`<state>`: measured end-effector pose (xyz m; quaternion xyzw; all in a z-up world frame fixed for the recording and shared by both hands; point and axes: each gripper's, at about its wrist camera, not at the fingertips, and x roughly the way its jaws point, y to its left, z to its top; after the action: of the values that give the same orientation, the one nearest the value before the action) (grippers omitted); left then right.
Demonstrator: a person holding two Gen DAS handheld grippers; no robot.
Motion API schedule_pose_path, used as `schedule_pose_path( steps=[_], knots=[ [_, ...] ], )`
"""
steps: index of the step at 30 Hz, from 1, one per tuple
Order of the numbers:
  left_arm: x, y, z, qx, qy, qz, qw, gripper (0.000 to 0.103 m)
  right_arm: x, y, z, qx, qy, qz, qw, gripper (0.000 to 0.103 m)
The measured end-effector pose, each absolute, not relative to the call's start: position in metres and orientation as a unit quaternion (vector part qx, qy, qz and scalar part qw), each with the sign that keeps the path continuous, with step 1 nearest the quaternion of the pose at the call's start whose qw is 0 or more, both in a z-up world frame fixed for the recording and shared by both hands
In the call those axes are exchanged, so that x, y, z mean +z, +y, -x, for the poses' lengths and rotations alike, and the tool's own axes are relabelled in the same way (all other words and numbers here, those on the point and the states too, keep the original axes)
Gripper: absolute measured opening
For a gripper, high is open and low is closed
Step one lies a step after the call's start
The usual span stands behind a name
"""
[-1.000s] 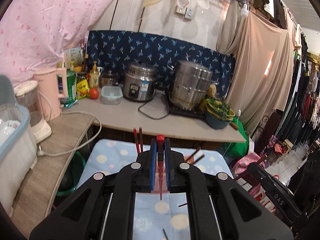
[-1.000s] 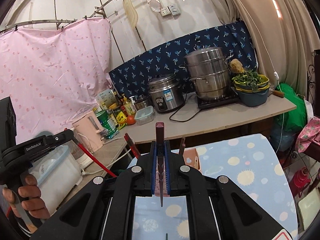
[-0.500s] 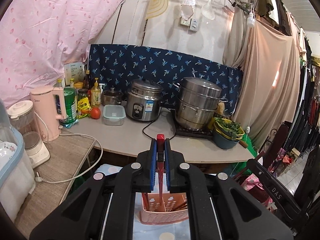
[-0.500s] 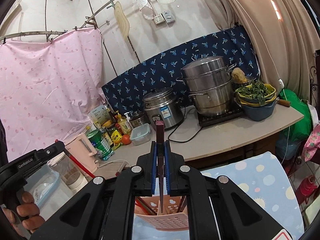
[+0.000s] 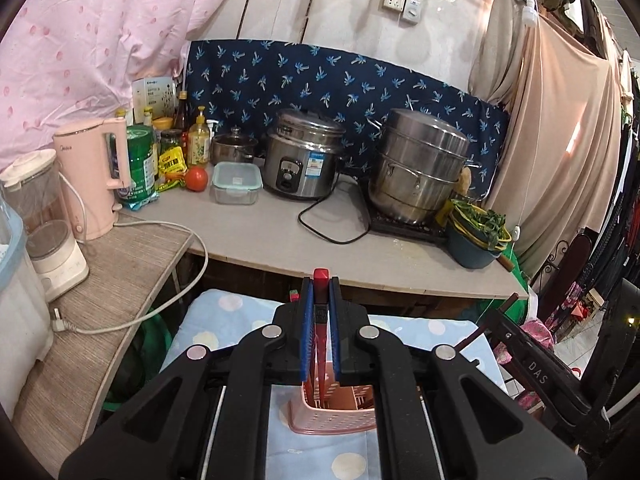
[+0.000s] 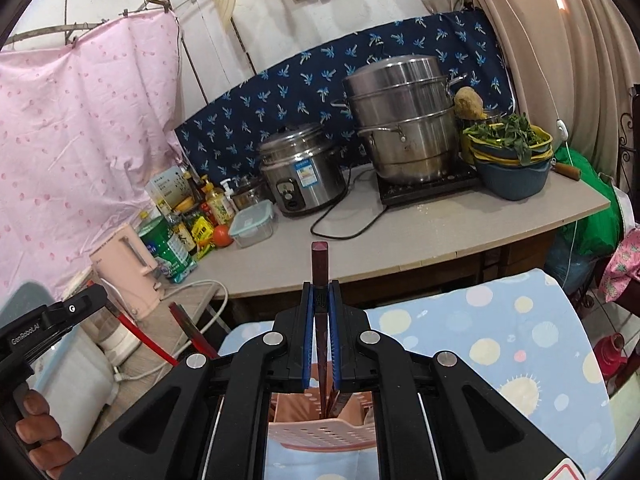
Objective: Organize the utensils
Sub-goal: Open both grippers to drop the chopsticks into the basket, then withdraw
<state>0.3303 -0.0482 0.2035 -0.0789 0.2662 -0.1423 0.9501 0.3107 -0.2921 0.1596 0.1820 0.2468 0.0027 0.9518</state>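
Note:
My left gripper (image 5: 320,336) is shut on a red chopstick (image 5: 321,276) held upright, its lower end inside the pink perforated utensil basket (image 5: 336,424) below the jaws. My right gripper (image 6: 320,340) is shut on a dark brown chopstick (image 6: 319,264), also upright, its tip down in the same pink basket (image 6: 320,436). More chopsticks stand in the basket. In the right wrist view the left gripper (image 6: 48,324) shows at the left edge with its red chopstick (image 6: 136,334).
The basket stands on a table with a blue dotted cloth (image 6: 500,340). Behind is a grey counter (image 5: 280,232) with a rice cooker (image 5: 304,160), a steamer pot (image 5: 416,168), a pink kettle (image 5: 96,176), bottles and a bowl of greens (image 5: 476,236). A black chair (image 5: 540,376) stands at the right.
Both grippers have come lower over the pink basket, and each chopstick's tip now sits deeper inside it. Both stay shut on their chopsticks.

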Motion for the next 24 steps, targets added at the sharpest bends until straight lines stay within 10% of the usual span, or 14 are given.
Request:
schedule_pose_path(
  steps=[24],
  knots=[
    [0.185, -0.047, -0.31, -0.141, 0.284, 0.066, 0.946, 0.026, 0.167, -0.282, -0.271, 0.008, 0.247, -0.158, 0.956, 0.019]
  ],
)
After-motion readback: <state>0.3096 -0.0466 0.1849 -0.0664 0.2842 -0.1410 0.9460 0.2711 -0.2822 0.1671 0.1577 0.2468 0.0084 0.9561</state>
